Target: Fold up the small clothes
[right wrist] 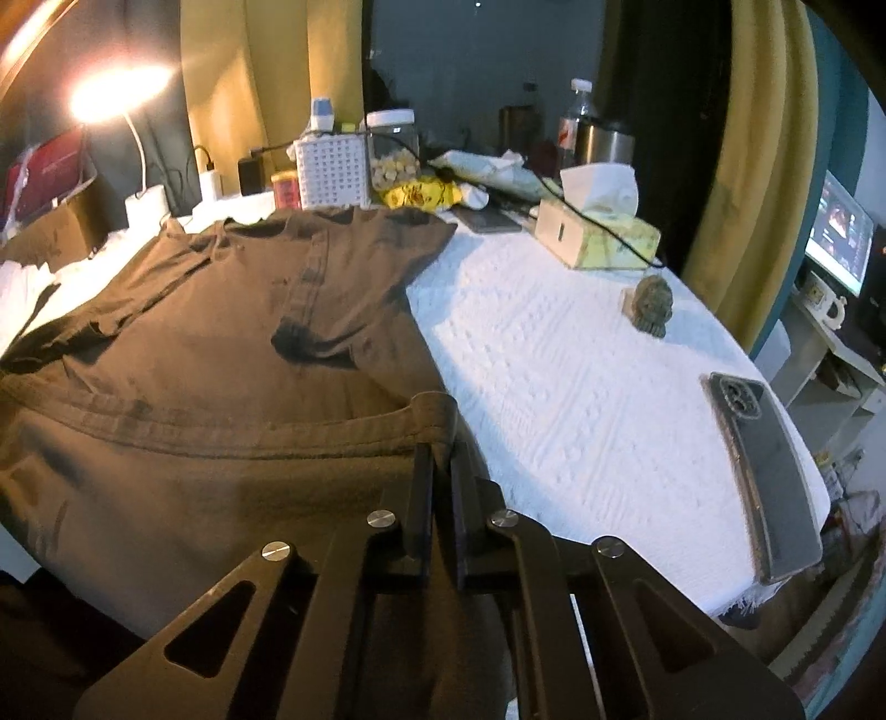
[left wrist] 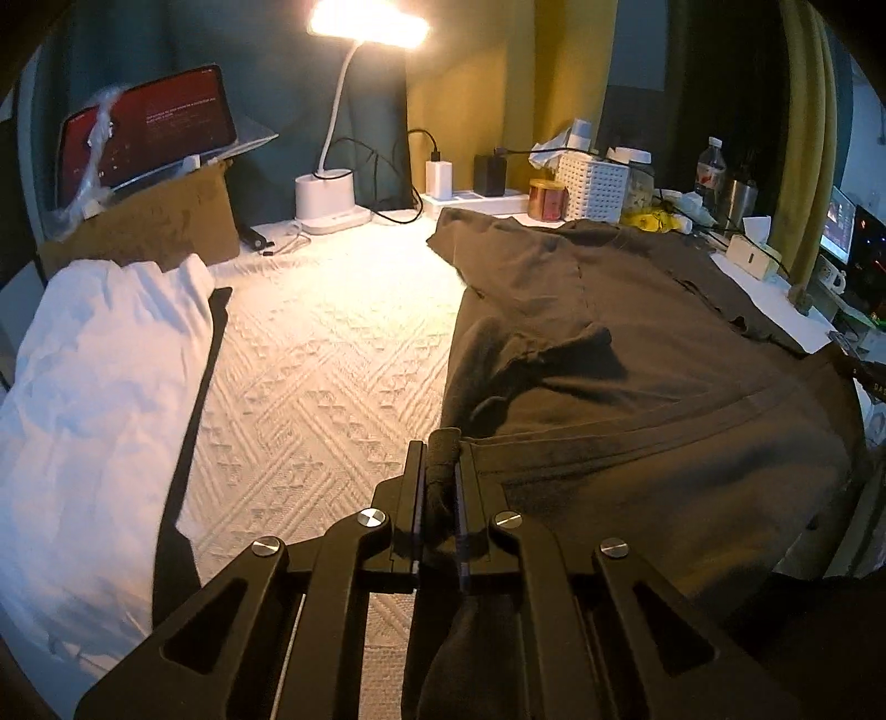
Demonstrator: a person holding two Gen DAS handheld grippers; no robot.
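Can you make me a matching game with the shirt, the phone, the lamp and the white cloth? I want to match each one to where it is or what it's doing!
Things:
1. brown shirt
2. phone
3. lamp
4. white cloth

Clues:
A. shining at the back of the table
B. lying crumpled at the left side
C. pinched at its near hem by both grippers
D. lying flat near the right edge

Pairs: 1-C, 2-D, 3-A, 4-B
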